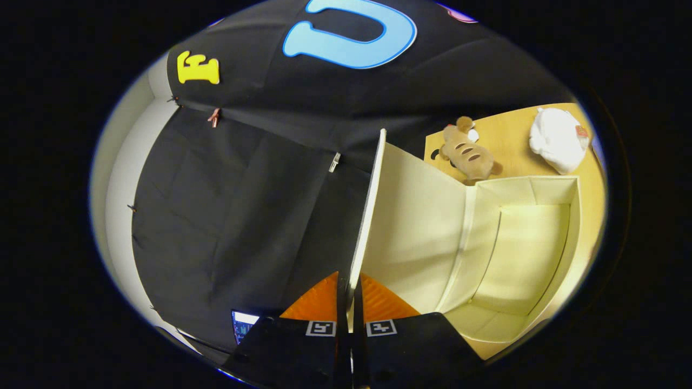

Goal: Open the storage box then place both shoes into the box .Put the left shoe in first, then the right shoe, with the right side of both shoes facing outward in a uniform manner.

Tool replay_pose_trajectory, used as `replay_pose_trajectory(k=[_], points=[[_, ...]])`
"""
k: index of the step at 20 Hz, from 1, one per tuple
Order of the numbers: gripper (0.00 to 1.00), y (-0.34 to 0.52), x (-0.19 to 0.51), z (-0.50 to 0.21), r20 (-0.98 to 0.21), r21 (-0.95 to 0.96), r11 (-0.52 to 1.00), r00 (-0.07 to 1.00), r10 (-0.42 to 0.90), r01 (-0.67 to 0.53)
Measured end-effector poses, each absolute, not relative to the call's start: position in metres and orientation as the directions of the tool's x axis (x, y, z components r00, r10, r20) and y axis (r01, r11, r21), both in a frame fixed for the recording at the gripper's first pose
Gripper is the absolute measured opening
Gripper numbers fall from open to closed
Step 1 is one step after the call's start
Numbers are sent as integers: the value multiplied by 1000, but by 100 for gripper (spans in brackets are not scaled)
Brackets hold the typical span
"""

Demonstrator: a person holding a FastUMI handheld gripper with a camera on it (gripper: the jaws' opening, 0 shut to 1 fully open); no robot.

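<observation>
We face the booth's black cloth wall (243, 216), which hangs from nine o'clock round to twelve, with a pale wall edge (116, 205) at its far left. A wooden table (513, 140) lies off at two o'clock.

Low at seven o'clock, just left of the fingers, the corner of a lit screen (243, 323) shows. At six o'clock our gripper (350, 300) has its fingers pressed together on the thin edge of the lid (373, 216), which runs from between them up toward twelve o'clock. Its cream inner face turns toward three o'clock.

Right of the lid, at four o'clock, the storage box (573, 232) stands open, and its pale interior holds no shoe. Beyond it, at one to two o'clock, a brown plush toy (467, 154) lies on the table just behind the box's rim, and a white bundled thing (557, 140) rests further right. We cannot tell what it is.

We judge the opening step nearly finished: the lid is swung up and held. Next we need to let it rest where it stays open, release it, and go for the left shoe.
</observation>
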State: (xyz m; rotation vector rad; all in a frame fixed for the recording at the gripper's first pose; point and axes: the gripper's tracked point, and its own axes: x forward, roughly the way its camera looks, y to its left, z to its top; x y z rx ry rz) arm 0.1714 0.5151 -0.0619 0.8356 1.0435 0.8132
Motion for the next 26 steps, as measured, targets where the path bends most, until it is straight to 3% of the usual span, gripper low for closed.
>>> replay_pose_trajectory(k=[11,13,14,18,23,26], points=[[5,619,159,-137,-527,824,563,281,802,-63],[13,627,154,-150,-559,796,600,284,779,-80],[22,629,152,-157,-575,776,622,290,765,-104],[97,617,129,-170,-602,724,662,292,743,-191],[98,574,119,-170,-601,685,694,367,710,-222],[98,529,125,-160,-582,616,735,466,667,-284]])
